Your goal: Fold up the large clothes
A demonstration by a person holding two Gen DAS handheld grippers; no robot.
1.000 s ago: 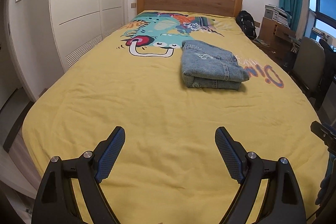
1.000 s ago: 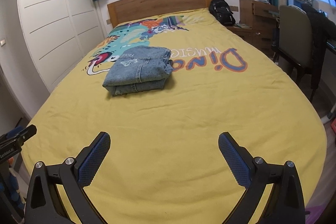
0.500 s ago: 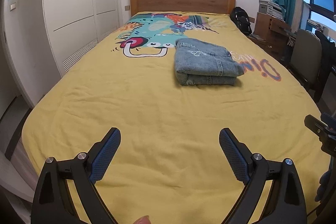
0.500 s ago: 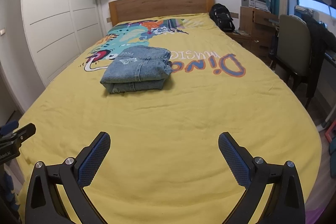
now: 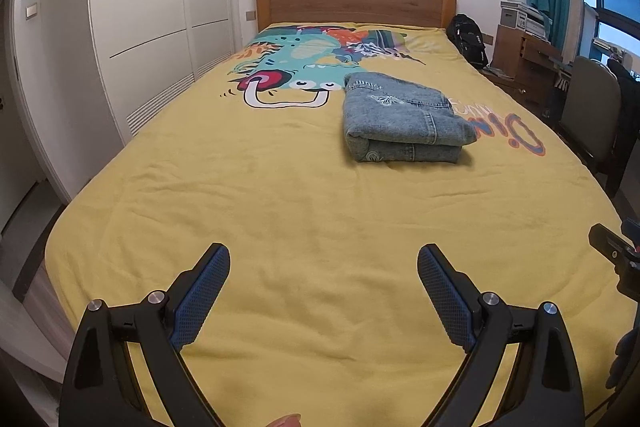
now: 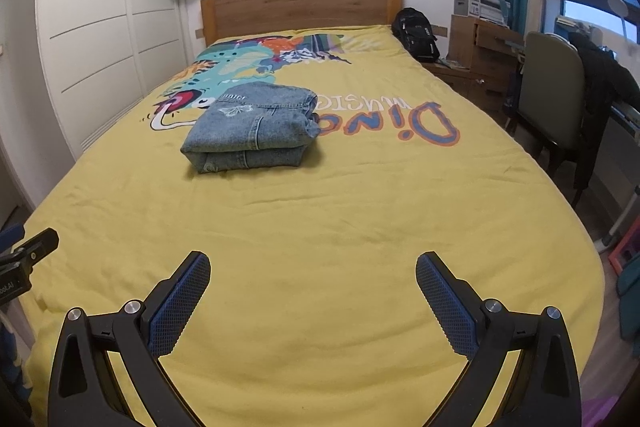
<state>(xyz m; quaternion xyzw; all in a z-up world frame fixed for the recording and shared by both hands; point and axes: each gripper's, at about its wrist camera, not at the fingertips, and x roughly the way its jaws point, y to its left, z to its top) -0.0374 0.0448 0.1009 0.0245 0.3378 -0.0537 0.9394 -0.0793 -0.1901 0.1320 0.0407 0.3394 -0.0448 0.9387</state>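
Near the foot edge of the bed (image 5: pixel 280 195), both hand-held grippers hover over bare yellow cover, angled downward. Compared with a second ago, the left hand-held gripper (image 5: pixel 323 259) has spread its jaws a little wider and holds nothing; the right hand-held gripper (image 6: pixel 313 267) looks unchanged, jaws wide and empty. The denim garment (image 5: pixel 404 125) lies as before, folded into a thick rectangular bundle at the middle of the bed, toward the headboard (image 5: pixel 356 1), well apart from both grippers. Its cloth is faded blue with stitched seams. The pads (image 5: pixel 202 291) are blue and mesh-textured on black frames.
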